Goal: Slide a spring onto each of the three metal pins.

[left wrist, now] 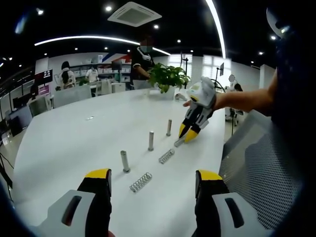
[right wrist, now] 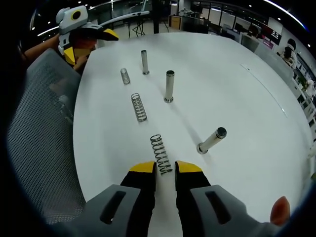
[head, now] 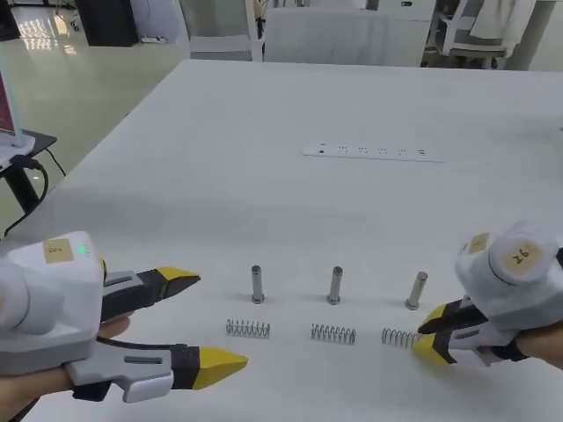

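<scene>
I find three metal pins standing in a row on the white table [head: 352, 105]: left pin [head: 257, 285], middle pin [head: 335, 286] and right pin [head: 416, 290]. All three pins are bare. On the near side of each pin a spring lies flat on the table: left spring [head: 248, 329], middle spring [head: 333, 333] and right spring [head: 398, 337]. Each spring is near its pin but apart from it. The right gripper [head: 428, 334] is low over the table at the outer end of the right spring. In the right gripper view its jaws stand narrowly parted, with that end of the spring lying between the tips. A strip of table shows between the coil and one jaw, so I record the spring as not clamped. I cannot tell whether the other jaw touches it. The left gripper [head: 211, 321] sits to the left of the row, near the left spring but not touching it. Its jaws are spread wide and hold nothing. A power strip [head: 369, 151] lies flat farther back on the table, well apart from the pins.
</scene>
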{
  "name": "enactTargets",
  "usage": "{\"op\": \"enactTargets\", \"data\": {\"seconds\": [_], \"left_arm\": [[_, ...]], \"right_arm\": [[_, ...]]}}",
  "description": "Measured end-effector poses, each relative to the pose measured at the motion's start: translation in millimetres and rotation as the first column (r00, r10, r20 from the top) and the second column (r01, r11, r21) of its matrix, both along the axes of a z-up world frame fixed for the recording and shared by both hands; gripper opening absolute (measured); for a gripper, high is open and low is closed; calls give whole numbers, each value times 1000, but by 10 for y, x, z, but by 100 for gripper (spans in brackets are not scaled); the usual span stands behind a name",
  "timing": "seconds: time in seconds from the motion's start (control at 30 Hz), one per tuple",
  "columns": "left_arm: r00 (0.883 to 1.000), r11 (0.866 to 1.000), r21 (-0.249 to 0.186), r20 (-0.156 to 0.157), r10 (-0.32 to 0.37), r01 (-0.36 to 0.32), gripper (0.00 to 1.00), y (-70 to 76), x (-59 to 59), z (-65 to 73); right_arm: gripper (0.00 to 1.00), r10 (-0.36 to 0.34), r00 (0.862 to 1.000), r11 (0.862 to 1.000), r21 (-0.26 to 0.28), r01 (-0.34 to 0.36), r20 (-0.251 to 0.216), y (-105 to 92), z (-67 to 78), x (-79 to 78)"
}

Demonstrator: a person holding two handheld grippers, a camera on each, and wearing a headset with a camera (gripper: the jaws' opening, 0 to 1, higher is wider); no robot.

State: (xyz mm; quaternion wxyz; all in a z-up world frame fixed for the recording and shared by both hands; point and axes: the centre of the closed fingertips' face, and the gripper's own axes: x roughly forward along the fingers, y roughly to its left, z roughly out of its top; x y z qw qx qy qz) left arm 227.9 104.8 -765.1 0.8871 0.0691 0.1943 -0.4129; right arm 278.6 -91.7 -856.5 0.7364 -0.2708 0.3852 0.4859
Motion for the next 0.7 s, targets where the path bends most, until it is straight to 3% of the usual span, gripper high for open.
{"op": "enactTargets", "data": {"seconds": [0.7], "left_arm": [[999, 999, 10, -10, -40, 40, 64, -52, -47, -29]], "right_arm": [[9, 35, 999, 999, -28, -35, -6, -2, -6, -81]]}}
